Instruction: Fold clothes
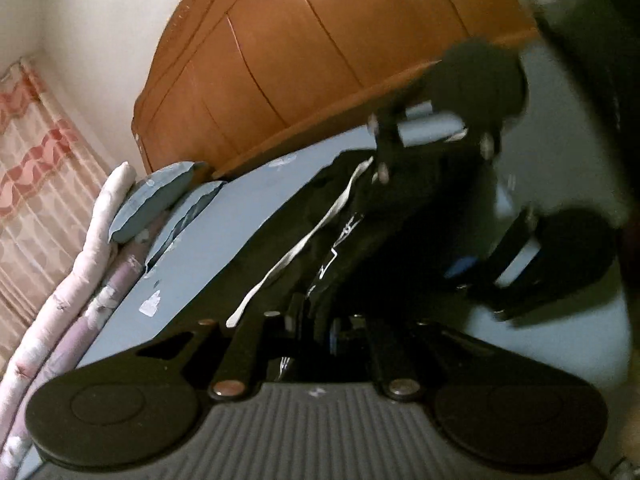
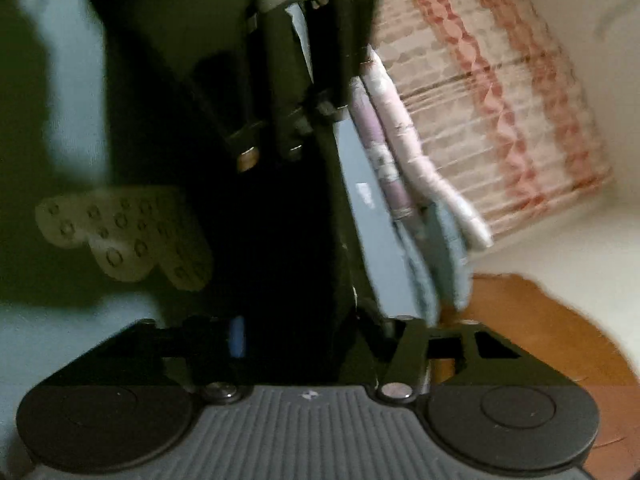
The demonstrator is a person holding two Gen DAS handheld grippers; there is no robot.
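A black garment (image 1: 400, 232) with a white drawstring (image 1: 304, 240) hangs stretched above the blue bed sheet (image 1: 248, 208). My left gripper (image 1: 316, 320) is shut on one end of it, its fingertips buried in the dark cloth. In the left wrist view the right gripper's body (image 1: 480, 120), blurred and held by a dark-gloved hand, faces me at the upper right. In the right wrist view the black garment (image 2: 280, 240) runs up from my right gripper (image 2: 288, 320), which is shut on it. The left gripper's body (image 2: 288, 80) shows at the top.
A wooden headboard (image 1: 320, 60) stands behind the bed. Blue pillows (image 1: 156, 200) and a rolled floral quilt (image 1: 80, 260) lie along the bed's far side, beside a pink patterned curtain (image 1: 36, 168). A grey patch with circles (image 2: 128, 236) shows on dark cloth at left.
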